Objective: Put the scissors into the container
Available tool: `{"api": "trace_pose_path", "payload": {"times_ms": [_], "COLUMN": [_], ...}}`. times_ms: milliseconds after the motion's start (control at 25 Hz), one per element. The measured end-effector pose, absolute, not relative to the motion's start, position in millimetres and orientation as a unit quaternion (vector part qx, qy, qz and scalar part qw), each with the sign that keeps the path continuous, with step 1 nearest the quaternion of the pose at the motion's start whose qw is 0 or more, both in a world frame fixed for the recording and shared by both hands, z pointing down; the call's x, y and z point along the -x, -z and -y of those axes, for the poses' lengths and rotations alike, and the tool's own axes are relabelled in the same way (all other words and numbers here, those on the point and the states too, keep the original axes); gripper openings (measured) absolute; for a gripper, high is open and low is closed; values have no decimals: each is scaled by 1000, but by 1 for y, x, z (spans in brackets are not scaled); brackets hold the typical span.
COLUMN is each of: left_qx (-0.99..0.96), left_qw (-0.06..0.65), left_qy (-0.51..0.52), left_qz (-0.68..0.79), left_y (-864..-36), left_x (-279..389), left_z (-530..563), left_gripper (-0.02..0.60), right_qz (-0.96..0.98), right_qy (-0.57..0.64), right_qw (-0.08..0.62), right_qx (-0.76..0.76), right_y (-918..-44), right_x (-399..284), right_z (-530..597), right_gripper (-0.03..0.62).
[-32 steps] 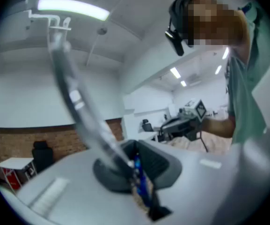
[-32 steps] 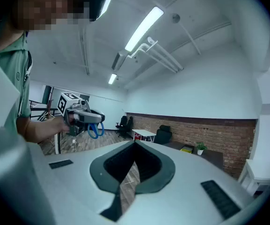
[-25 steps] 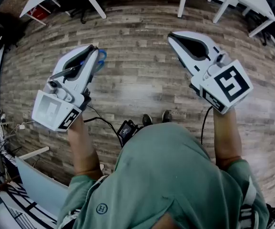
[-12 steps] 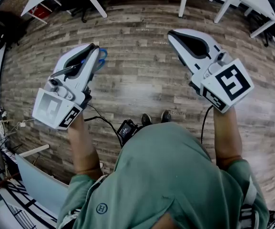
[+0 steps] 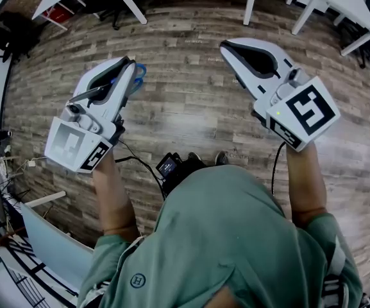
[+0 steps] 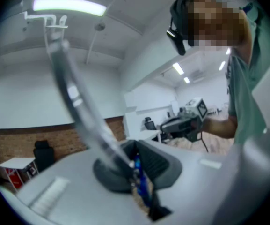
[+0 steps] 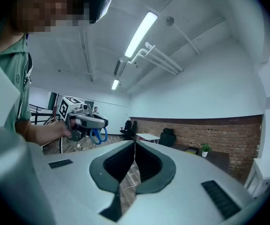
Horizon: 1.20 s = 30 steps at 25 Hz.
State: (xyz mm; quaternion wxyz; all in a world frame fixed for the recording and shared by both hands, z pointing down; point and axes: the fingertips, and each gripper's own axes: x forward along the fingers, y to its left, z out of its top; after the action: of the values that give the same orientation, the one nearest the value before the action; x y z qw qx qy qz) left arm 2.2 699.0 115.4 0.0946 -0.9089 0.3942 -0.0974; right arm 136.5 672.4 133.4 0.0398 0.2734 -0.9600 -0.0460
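Wooden floor (image 5: 191, 111), no container visible.
Left gripper (image 5: 131, 65) clamps the scissors (image 5: 138, 74), right gripper (image 5: 226, 45) closed, empty; the narrow hold may slip.

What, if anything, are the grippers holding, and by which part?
The left gripper holds the scissors, its jaws shut on the blue handle end; the right gripper holds nothing.

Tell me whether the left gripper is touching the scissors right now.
Touching. The left gripper view shows the left gripper with its jaws closed on the scissors, their blue part pinched between the pads and the metal blade slanting up out of them.
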Motion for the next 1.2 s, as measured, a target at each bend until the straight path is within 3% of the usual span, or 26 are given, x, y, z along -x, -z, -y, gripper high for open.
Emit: {"api": "trace_pose_path", "payload": {"times_ms": [520,960,1200], "left_qx": [919,927,930], "left_qw": [71,106,88], "left_qy": [92,79,70], "left_qz": [-376,-351,-349], "left_y": [-116,-136,-124], "left_x": [37,74,102], "left_z": [-580,-572,-490], "left_gripper": [23,23,23], "right_qz": [957,949,948], "right_qy": [27,56,47], "right_qw": [57,41,59], "right_qx": [-283,-309,-310], "right_y": [-132,-153,-139], "right_x": [-91,-50,-21], "right_z": [-557,-553,-474], "right_gripper": [6,6,6]}}
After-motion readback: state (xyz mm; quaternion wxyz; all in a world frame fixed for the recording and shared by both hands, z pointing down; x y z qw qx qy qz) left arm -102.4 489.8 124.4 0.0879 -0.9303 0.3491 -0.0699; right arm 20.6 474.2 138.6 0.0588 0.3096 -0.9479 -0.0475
